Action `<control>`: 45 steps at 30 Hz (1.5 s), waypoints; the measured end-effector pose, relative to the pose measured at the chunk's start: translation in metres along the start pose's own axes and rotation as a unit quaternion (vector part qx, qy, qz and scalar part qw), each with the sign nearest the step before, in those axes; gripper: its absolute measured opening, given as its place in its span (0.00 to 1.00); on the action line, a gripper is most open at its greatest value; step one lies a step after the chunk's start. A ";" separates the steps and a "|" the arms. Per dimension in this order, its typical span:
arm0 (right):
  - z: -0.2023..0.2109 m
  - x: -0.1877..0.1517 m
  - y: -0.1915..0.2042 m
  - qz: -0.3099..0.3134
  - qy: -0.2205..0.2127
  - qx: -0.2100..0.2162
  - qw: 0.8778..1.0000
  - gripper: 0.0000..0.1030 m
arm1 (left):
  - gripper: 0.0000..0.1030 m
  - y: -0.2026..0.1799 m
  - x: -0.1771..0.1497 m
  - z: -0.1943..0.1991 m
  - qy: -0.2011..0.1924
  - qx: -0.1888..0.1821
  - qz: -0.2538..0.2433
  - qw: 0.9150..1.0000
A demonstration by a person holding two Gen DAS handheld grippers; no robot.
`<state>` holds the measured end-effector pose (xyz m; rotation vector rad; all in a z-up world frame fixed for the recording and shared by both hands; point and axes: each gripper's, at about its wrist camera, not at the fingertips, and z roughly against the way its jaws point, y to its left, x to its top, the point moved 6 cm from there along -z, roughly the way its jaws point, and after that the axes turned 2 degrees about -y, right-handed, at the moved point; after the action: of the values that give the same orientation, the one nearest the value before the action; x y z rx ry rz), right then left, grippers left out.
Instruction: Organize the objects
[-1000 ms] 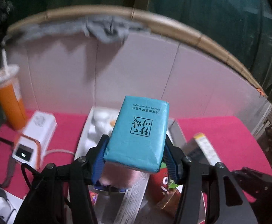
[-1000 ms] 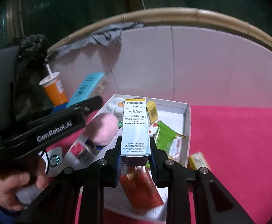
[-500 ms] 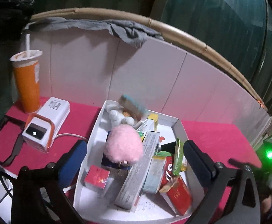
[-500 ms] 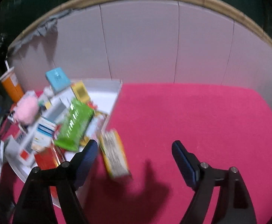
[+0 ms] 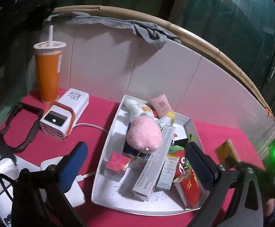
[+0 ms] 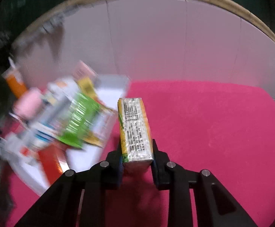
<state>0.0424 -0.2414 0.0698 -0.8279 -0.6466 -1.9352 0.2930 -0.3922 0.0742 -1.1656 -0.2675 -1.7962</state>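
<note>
Left fingers wide open and empty, right fingers clamped on a packet.
Left wrist: left gripper [image 5: 137, 162] gapes over white tray [image 5: 107, 147] piled with boxes, pink pompom [image 5: 144, 135] on top. Right wrist: right gripper [image 6: 136, 157] pinches yellow packet [image 6: 134, 128] above pink counter [image 6: 213, 123], beside tray.

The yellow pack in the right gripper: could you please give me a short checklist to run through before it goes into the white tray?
1. Grip on the yellow pack: the right gripper is shut on its near end, both pads against its sides. Ok.
2. Pack clear of the red cloth: cannot tell.
3. Left gripper out of the way: jaws wide open, holding nothing, but it hangs over the white tray. Not ok.
4. Free space in the tray: crowded with boxes and a pink pompom; bare floor at the near left corner only. Ok, but tight.
5. View of the tray from the right wrist: blurred. Not ok.
</note>
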 end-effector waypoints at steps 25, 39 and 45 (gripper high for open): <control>0.139 0.022 0.058 0.038 -0.236 -0.058 0.969 1.00 | 1.00 -0.062 -0.012 0.072 -0.103 0.094 -0.097 0.985; 0.172 -0.026 0.015 -0.039 -0.203 -0.052 0.977 1.00 | 1.00 -0.110 -0.053 0.067 -0.016 0.129 -0.144 0.981; 0.208 -0.037 0.003 -0.065 -0.228 -0.049 0.970 1.00 | 1.00 -0.126 -0.060 0.083 -0.016 0.103 -0.136 0.985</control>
<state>0.1187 -0.0742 0.1743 -1.3441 -0.8975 -1.9154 0.2482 -0.2397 0.1053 -1.0500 -0.6432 -1.9313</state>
